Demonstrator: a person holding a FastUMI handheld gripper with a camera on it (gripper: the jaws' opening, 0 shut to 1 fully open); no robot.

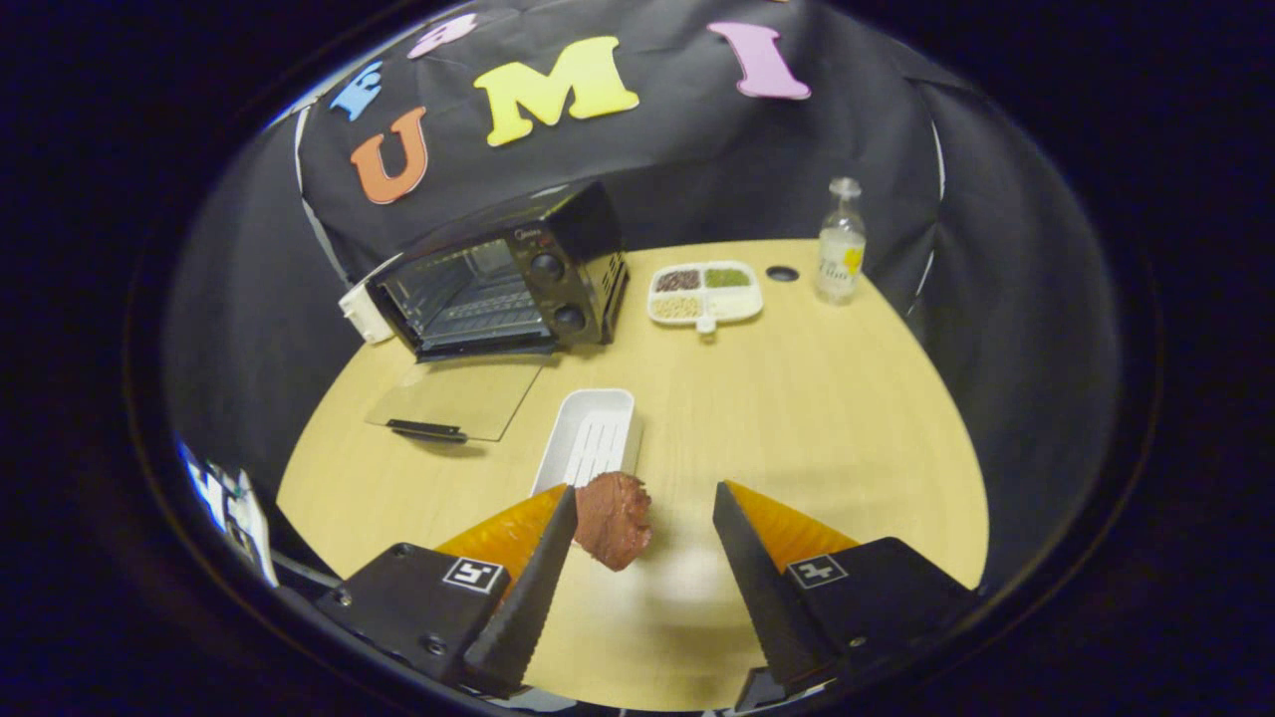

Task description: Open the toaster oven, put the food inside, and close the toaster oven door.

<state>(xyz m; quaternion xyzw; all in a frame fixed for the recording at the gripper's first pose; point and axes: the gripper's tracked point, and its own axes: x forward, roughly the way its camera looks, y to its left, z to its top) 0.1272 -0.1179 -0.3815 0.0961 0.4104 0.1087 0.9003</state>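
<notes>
Here the tool point(644, 508) gapes open, meat point(612, 520) clinging to one finger short of the open toaster oven point(498, 284); pinch it firmly before carrying.

No text can be read with certainty.

- Toaster oven point(503, 284), centre-left of the frame: a small pale brand mark above the upper knob, too small to read.
- Bottle point(842, 244), upper right: a label with a yellow patch, print unresolved.
- Gripper point(644, 490), lower centre, fingers spread apart: one black-and-white square pattern tag on each finger mount.
</notes>
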